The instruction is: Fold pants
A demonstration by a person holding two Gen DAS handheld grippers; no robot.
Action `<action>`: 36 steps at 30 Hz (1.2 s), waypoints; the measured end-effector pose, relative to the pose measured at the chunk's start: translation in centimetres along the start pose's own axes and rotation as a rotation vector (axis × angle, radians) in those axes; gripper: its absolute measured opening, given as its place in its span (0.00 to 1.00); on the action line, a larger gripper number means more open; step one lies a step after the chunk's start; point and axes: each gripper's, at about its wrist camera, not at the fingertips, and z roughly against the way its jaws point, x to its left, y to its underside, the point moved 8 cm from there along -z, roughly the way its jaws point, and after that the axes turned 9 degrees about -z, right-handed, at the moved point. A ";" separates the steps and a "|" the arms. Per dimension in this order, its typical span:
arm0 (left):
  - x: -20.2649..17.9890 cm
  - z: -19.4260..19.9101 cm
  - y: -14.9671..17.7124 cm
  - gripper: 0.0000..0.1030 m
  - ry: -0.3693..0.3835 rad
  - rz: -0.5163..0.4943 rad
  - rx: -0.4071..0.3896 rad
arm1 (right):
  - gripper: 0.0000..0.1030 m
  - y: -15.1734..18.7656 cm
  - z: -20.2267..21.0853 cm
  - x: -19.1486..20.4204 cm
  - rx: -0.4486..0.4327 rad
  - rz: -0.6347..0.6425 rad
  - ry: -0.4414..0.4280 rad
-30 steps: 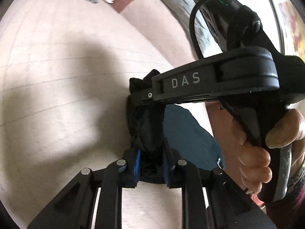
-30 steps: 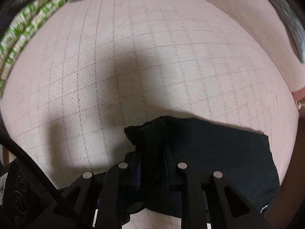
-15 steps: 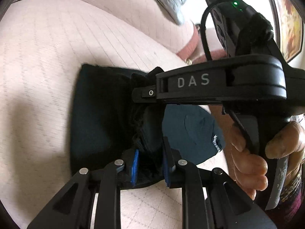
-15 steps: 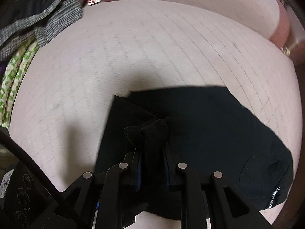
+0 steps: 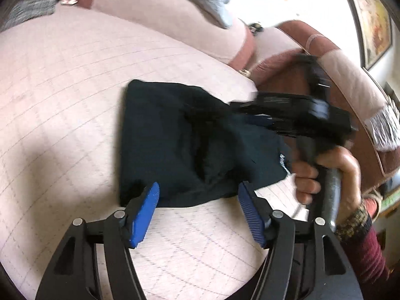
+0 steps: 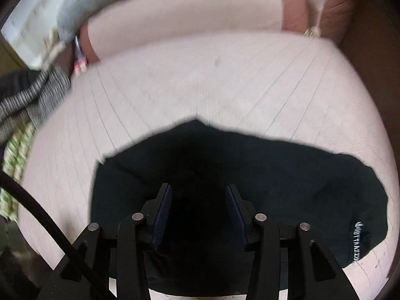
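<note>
The dark pants [image 5: 190, 147] lie folded into a compact, roughly rectangular bundle on the pale quilted cushion [image 5: 62, 105], filling the centre of the left wrist view and the lower half of the right wrist view, where white lettering shows on the cloth at lower right. The left gripper [image 5: 197, 207] stands wide open, its blue pads [image 5: 145, 212] spread at the near edge of the bundle with nothing between them. The right gripper [image 6: 198, 212] is also spread open, empty, poised right over the middle of the pants [image 6: 250, 175]; whether it touches the cloth cannot be told. In the left view that same tool appears blurred at centre right, held by the person's right hand [image 5: 330, 175]. The fabric looks soft, light and limp: it sags into creases and should slump when lifted, so layers could slip apart. A sound hold would be at a folded edge or corner, pinching all layers together, one tool at each end. Striped grey clothing [image 6: 32, 95] lies at the left edge of the right view, well apart.
</note>
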 end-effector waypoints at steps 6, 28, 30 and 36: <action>1.9 -1.2 0.8 0.63 -0.060 0.035 0.008 | 0.48 1.3 2.3 3.1 0.104 -0.165 -0.491; 3.0 -0.8 1.1 0.64 -0.154 0.013 0.037 | 0.32 5.4 1.4 0.4 0.015 -0.301 -0.444; 3.3 -0.3 1.2 0.64 -0.173 0.024 0.032 | 0.32 6.8 0.4 0.6 0.049 -0.309 -0.474; 2.3 1.2 1.4 0.64 -0.236 -0.012 0.029 | 0.18 7.9 -2.2 -2.7 0.065 -0.391 -0.450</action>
